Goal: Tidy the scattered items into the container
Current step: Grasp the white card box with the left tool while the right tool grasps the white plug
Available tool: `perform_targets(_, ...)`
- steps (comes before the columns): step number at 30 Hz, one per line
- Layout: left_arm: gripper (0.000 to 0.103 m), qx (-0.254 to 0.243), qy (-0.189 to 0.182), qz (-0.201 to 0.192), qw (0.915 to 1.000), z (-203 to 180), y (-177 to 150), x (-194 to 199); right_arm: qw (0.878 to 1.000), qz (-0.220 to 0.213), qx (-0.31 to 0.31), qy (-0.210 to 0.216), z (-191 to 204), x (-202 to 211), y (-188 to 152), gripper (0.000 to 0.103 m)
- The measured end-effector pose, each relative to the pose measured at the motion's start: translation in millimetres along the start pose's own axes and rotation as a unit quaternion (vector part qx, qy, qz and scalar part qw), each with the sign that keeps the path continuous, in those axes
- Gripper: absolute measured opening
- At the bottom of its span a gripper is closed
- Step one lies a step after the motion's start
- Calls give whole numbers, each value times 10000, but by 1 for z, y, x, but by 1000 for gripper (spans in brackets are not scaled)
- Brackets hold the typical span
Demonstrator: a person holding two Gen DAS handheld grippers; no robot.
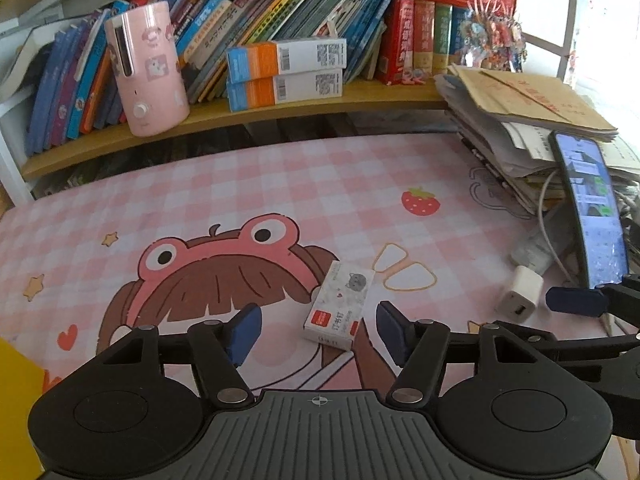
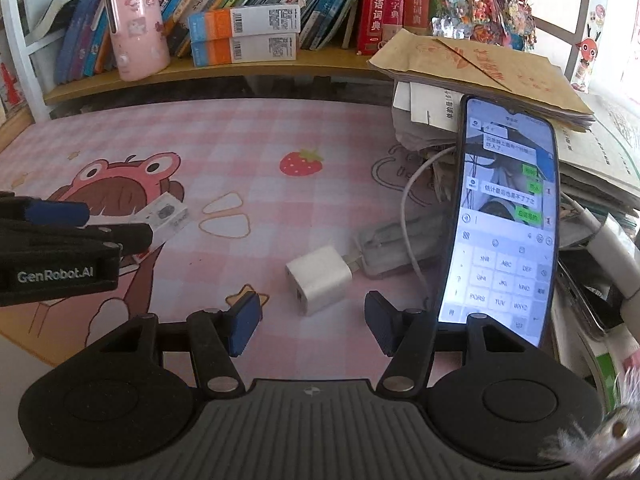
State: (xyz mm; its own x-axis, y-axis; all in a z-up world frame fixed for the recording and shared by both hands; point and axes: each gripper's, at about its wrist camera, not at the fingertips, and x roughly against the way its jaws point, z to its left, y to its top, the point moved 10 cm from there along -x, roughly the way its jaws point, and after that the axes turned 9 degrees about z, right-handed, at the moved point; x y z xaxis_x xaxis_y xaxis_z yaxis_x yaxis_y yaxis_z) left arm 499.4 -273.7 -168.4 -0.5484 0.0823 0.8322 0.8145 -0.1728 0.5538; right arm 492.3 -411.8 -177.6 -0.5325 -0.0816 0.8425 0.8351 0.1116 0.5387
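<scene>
Pink checked mat (image 1: 280, 184) covers counter. My left claw (image 1: 318, 330) released, straddling staple box (image 1: 340, 304), pads clear. My right claw (image 2: 312, 322) released before white charger (image 2: 318, 280). Phone (image 2: 504, 220) hides papers. Container unseen.

The right gripper (image 2: 311, 326) hangs over the pink checked desk (image 2: 248, 128), jaws apart, nothing pressed between its blue pads. Just beyond the gap lies a white charger plug (image 2: 318, 280), clear of both pads. Toward the desk's right edge a lit phone (image 2: 502, 224) leans upright against a stack of papers (image 2: 480, 72), a white cable (image 2: 412, 184) looping beside it. Toward the left edge the left gripper (image 2: 60, 236) reaches in over a small white box (image 2: 166, 216). A pink cylinder (image 2: 136, 26) stands on the bookshelf (image 2: 200, 70) along the far edge.
</scene>
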Motion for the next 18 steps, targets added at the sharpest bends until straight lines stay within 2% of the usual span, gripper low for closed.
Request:
perform_targets(13, 47, -141, -81, 196, 9997, -10, 7, -22, 10000, -47, -29, 75, 3, -11, 12, 57)
perform_targets(16, 46, -137, -110, 178, 9997, -10, 8, -24, 9999, -57, -42, 85, 3, -12, 14, 57)
perform_targets(18, 41, -169, -142, 165, 9996, -11, 9, -25, 9999, -71, -42, 85, 3, -13, 15, 57)
